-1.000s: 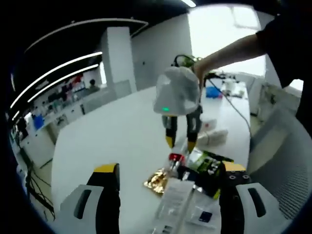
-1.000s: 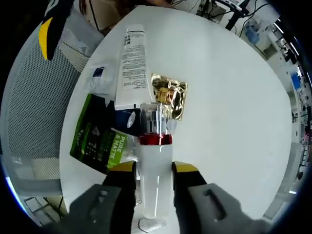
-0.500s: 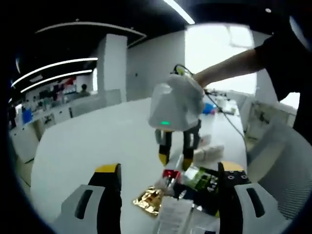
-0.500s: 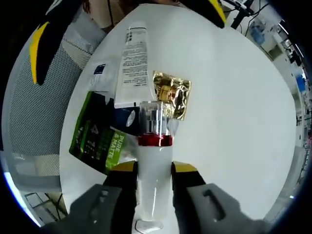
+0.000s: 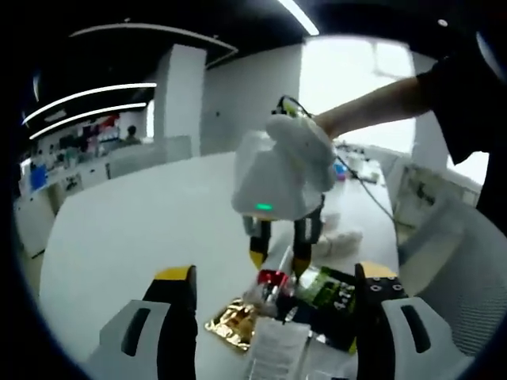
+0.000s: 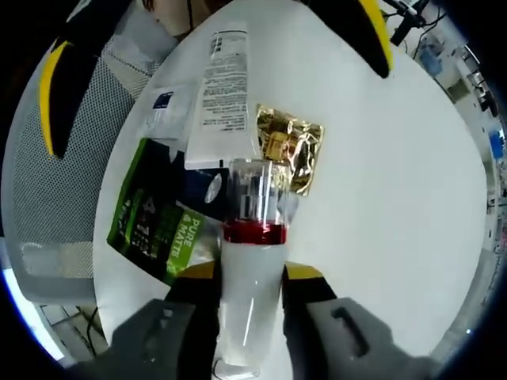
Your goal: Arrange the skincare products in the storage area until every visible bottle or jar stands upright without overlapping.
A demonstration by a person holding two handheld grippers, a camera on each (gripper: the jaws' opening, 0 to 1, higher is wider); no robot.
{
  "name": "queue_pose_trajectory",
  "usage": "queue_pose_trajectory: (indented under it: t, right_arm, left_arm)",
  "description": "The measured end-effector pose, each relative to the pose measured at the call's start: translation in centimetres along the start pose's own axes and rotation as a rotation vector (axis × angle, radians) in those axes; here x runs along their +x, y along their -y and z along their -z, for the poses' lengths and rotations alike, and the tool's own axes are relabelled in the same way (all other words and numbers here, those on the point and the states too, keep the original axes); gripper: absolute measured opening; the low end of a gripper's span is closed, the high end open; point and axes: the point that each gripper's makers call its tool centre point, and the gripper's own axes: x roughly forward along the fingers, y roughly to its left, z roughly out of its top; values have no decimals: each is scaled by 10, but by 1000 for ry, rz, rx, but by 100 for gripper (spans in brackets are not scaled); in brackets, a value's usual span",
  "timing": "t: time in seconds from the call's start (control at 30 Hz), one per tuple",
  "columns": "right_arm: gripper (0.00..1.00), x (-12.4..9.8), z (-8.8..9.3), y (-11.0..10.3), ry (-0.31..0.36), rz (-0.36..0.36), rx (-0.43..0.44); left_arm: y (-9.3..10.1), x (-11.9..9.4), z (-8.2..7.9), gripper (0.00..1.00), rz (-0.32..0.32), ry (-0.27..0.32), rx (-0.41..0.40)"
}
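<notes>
My right gripper (image 6: 249, 275) is shut on a white bottle (image 6: 250, 309) with a red band and a clear cap, held above the table and pointing down at the pile. In the left gripper view the right gripper (image 5: 279, 263) hangs at centre with the bottle (image 5: 272, 273) between its jaws. Under it lie a gold sachet (image 6: 291, 146), a white tube (image 6: 222, 103), a green pouch (image 6: 154, 226) and a small white sachet (image 6: 162, 111). My left gripper (image 5: 275, 273) stands open just short of the pile, with nothing between its jaws. Its yellow-tipped fingers (image 6: 52, 87) reach in at the top of the right gripper view.
The white round table (image 6: 396, 198) has bare surface to the right of the pile. A grey mesh chair (image 6: 55, 158) stands at the table's edge beside the pouch. A person's arm (image 5: 380, 99) holds the right gripper. Cables and small items (image 5: 348, 237) lie farther back.
The right gripper has kept hold of the bottle and lifted slightly. The left gripper has drawn nearer, so both its jaws now show in the right gripper view.
</notes>
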Motion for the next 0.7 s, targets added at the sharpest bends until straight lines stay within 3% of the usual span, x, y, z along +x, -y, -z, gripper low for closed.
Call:
queue_pose_trajectory:
  t: [0.37, 0.7]
  right_arm:
    - [29, 0, 0, 1, 2, 2, -17]
    - [26, -2, -1, 1, 83, 20, 15]
  left_arm:
    - [2, 9, 8, 77, 14, -10, -42]
    - [-4, 13, 16, 75, 13, -31, -56]
